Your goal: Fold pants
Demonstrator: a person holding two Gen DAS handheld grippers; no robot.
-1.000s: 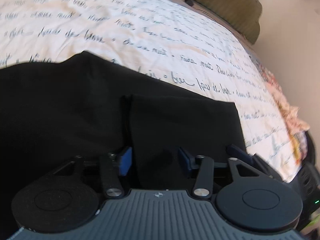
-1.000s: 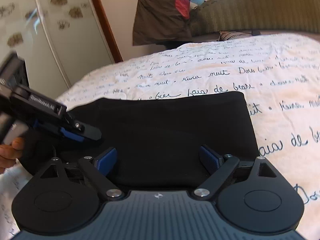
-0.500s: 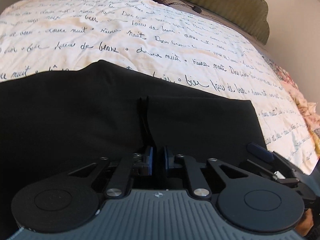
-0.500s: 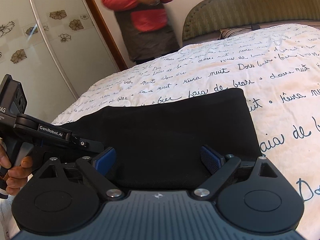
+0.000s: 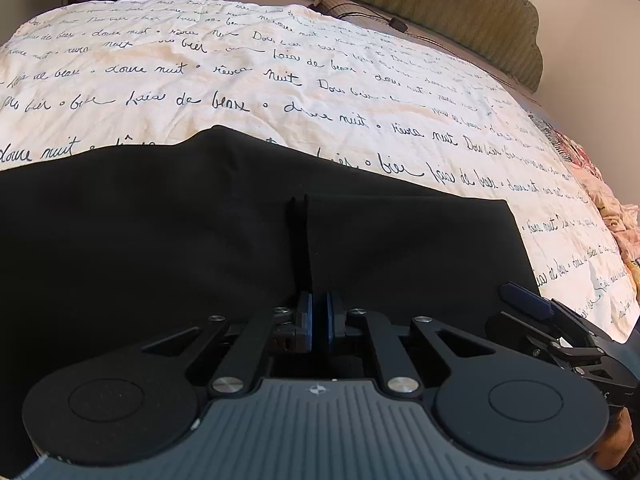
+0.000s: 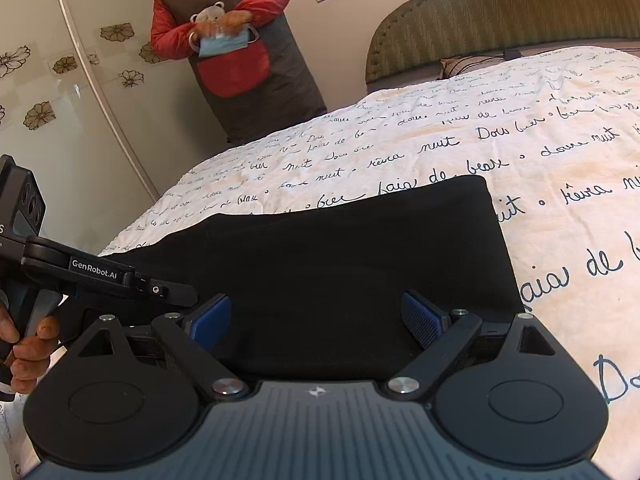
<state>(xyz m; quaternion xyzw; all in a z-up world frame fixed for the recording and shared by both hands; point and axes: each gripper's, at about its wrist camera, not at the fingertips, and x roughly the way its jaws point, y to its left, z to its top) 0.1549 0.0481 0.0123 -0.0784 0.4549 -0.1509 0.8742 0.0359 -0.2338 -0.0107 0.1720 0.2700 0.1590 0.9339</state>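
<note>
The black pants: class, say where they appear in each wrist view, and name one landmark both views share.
Left wrist view: the black pants fill the lower left and centre, a pinched ridge running up from the left gripper.
Right wrist view: they lie at centre, beyond the right gripper.
Shared landmark: the script-printed bedspread.

Black pants (image 5: 200,232) lie on a cream bedspread (image 5: 280,92) printed with dark cursive writing; the headboard (image 6: 520,12) is olive green, the gripper pads (image 6: 420,324) blue.
</note>
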